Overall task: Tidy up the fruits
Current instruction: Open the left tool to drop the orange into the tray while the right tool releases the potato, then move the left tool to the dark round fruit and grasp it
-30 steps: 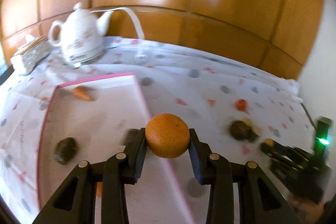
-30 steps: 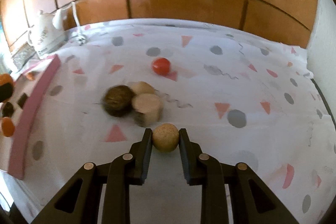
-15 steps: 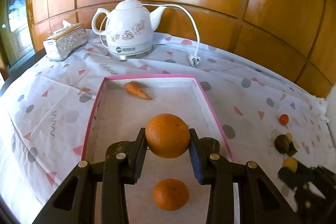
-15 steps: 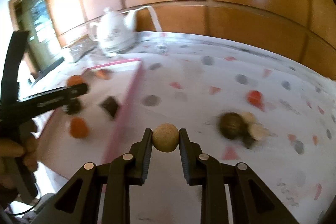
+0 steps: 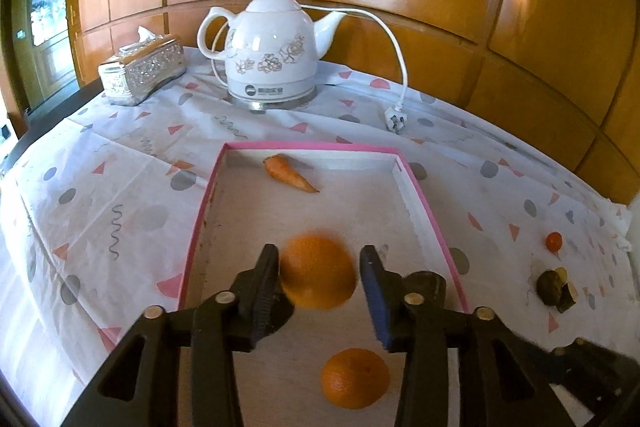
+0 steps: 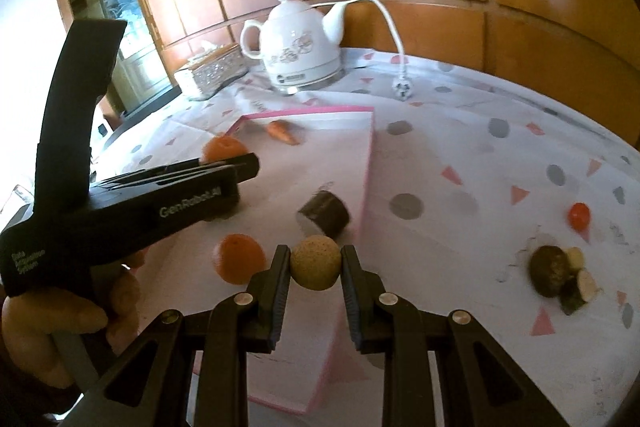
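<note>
My left gripper (image 5: 318,281) hangs over the pink-rimmed tray (image 5: 420,203) with its jaws spread. A blurred orange (image 5: 318,271) sits between them, with a gap at the right pad. A second orange (image 5: 355,378), a carrot (image 5: 290,174) and a dark cut piece (image 5: 430,281) lie in the tray. My right gripper (image 6: 316,265) is shut on a small tan speckled fruit (image 6: 316,261) above the tray's near right edge (image 6: 366,179). The left gripper (image 6: 224,165) also shows in the right wrist view, with the orange (image 6: 222,149) at its tip.
A white electric kettle (image 5: 270,61) with a cord and plug (image 5: 396,121) stands behind the tray, with a silver tissue box (image 5: 142,69) to its left. A small red fruit (image 6: 579,215) and a dark fruit cluster (image 6: 560,273) lie on the patterned cloth to the right.
My left gripper has opened and the orange has dropped lower between the jaws, blurred. My right gripper has carried the tan fruit further left, over the tray's edge.
</note>
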The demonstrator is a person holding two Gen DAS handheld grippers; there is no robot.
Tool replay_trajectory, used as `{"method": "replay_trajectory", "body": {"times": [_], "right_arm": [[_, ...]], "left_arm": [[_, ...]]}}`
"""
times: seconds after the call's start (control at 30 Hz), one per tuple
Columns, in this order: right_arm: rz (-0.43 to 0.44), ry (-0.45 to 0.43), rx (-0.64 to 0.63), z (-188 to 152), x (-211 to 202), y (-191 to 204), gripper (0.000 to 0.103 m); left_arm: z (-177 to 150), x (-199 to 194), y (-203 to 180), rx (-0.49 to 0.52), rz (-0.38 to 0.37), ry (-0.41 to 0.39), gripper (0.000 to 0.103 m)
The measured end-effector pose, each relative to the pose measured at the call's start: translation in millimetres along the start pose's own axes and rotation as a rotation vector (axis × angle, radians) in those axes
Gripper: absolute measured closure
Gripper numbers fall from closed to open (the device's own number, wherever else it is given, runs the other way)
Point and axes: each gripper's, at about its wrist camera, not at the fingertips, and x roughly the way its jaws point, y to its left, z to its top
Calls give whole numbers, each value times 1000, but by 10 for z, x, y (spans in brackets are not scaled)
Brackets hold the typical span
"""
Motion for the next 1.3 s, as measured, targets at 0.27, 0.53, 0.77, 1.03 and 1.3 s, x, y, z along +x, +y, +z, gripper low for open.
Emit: {"method": "replay_trajectory", "body": {"times": [0.27, 0.53, 0.77, 1.03, 1.3], "right_arm": [[4, -3, 33, -11, 72, 22, 65], [-70, -20, 104, -125, -66, -215, 65], [-131, -32, 158, -220, -178, -449, 65], [-209, -45, 203, -310, -300, -677, 57], [-302, -60, 237, -392, -451, -939, 33]], "left_arm": [[12, -107, 67, -13, 3, -27, 50], [-84, -127, -66, 8, -29, -8, 50], [-160, -188, -275, 60, -65, -4, 50], [-221, -230, -470, 109, -99, 5, 50], [-285, -238, -621, 150, -123, 20, 50]]}}
